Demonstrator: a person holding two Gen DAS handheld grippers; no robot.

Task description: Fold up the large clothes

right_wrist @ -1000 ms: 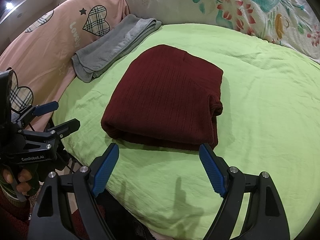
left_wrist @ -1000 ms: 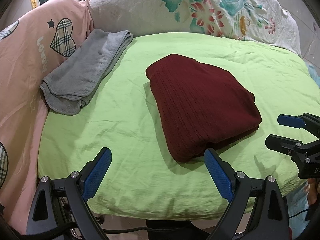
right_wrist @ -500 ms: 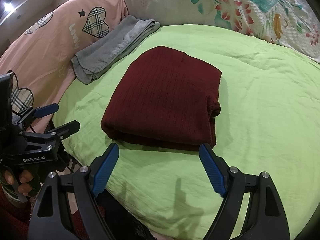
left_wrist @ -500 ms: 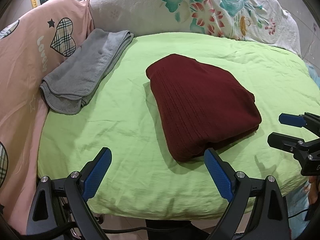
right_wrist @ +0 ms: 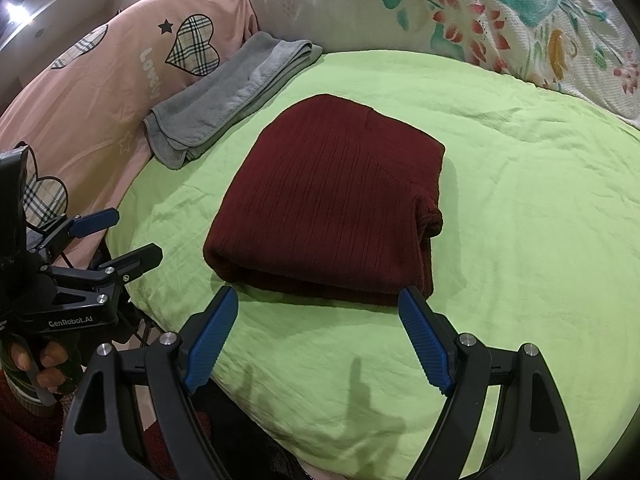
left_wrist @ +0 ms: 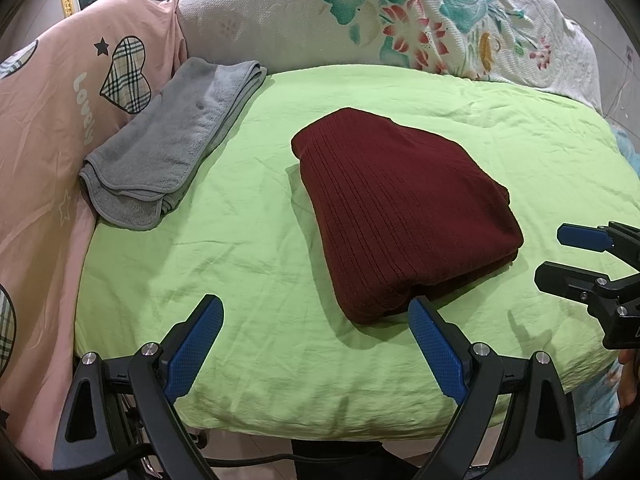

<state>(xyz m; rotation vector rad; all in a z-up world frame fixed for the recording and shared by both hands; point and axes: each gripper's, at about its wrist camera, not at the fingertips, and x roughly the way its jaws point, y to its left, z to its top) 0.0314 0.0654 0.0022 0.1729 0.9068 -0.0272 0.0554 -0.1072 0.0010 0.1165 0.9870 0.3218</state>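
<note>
- Maroon ribbed sweater (left_wrist: pixel 404 216) lay folded into a compact rectangle near the middle of the green sheet (left_wrist: pixel 248 264), flat, with nothing on top of it.
- Your left gripper (left_wrist: pixel 316 336) hung over the near edge of the sheet, fingers spread wide, blue pads (left_wrist: pixel 194 344) empty; nothing sat between them.
- From that left camera the sweater's near corner sat just beyond the right-hand pad; whether they touched, I couldn't tell.
- Your right gripper (right_wrist: pixel 318 332) also had its fingers spread wide with nothing pinched; the sweater's folded near edge (right_wrist: pixel 320 284) lay just past the fingertips (right_wrist: pixel 424 332).
- In the right camera the layered fold faced you and a bunched bit of knit stuck out at the sweater's right side.
- Your left gripper showed at the left edge of the right view, jaws apart, and your hand (right_wrist: pixel 36 364) was wrapped round its handle.
- Your right gripper showed at the right edge of the left view, jaws apart, off the sweater's right side.
- Grey towel (left_wrist: pixel 168 148) lay folded at the far left of the sheet, against the pink bedding (left_wrist: pixel 52 120) with plaid hearts, well apart from the sweater.
- White floral quilt (left_wrist: pixel 400 20) was piled behind the sheet.
</note>
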